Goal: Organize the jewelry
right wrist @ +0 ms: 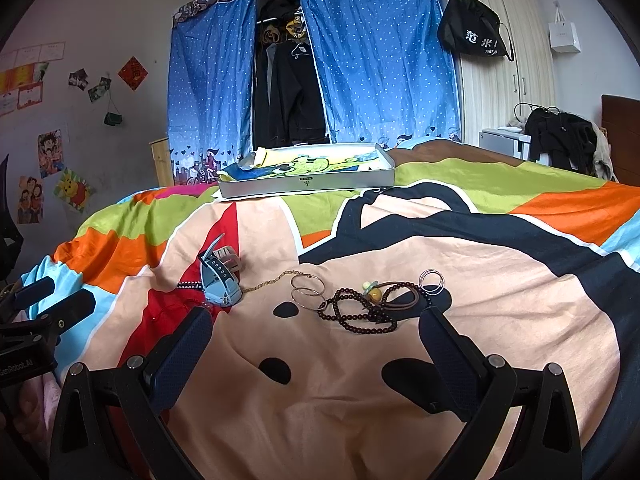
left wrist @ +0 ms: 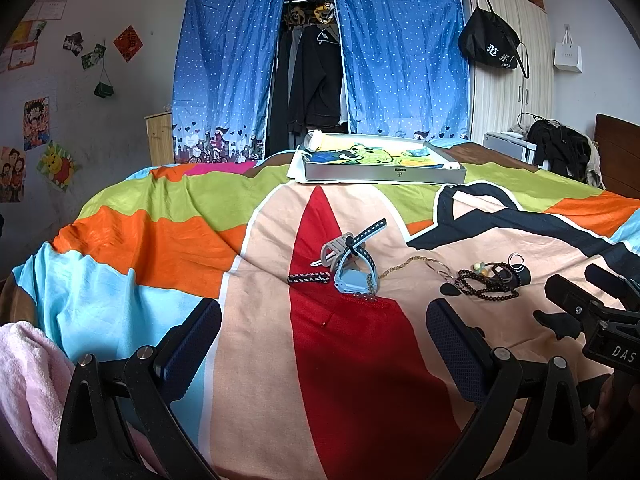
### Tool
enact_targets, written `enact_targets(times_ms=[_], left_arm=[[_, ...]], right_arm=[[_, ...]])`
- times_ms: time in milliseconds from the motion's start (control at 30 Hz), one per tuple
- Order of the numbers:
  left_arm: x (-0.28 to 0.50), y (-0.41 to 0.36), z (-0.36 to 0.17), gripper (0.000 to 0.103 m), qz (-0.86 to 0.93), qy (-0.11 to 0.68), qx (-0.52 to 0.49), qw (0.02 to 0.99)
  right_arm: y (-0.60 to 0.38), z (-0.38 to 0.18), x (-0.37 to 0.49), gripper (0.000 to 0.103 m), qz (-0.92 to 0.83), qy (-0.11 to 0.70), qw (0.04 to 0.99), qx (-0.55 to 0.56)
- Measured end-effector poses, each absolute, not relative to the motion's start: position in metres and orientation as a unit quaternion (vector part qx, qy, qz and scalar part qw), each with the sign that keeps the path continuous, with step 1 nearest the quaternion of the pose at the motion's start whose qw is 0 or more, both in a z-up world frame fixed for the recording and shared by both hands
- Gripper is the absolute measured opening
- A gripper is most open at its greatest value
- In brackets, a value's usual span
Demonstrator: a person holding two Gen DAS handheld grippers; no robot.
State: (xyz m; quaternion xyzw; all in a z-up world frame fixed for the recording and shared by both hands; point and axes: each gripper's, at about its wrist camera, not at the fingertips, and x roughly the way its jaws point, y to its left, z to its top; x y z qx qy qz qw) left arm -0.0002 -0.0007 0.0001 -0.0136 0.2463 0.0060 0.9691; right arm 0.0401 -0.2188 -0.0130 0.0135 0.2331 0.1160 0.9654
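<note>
Two grippers: my left gripper [left wrist: 324,332] and right gripper [right wrist: 316,340] both hover over the bedspread [right wrist: 320,400], jaws spread wide, holding nothing.
Watch [left wrist: 354,268]: just ahead of my left gripper, beside a hair clip [left wrist: 334,250].
Beads [right wrist: 360,312]: directly ahead of my right gripper, tangled near thin bangles [right wrist: 308,290] and silver rings [right wrist: 432,281].
Tray [right wrist: 308,184]: far ahead, beyond everything.
</note>
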Motion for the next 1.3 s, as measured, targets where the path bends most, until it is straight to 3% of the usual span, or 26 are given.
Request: enact_targets(times_ms=[700,1300], left_arm=[[0.001,0.000,-0.003,0.101,0.008,0.254,-0.020,0.967],[0.090,0.023,-0.006,0.100,-0.060,0.352,-0.060,0.932]], right_arm=[[-0.217,-0.017,0.038,0.103,0.115,0.241,0.964,0.012],[-0.220,-0.040,0.100,0.103,0.208,0.364,0.907,0.031]])
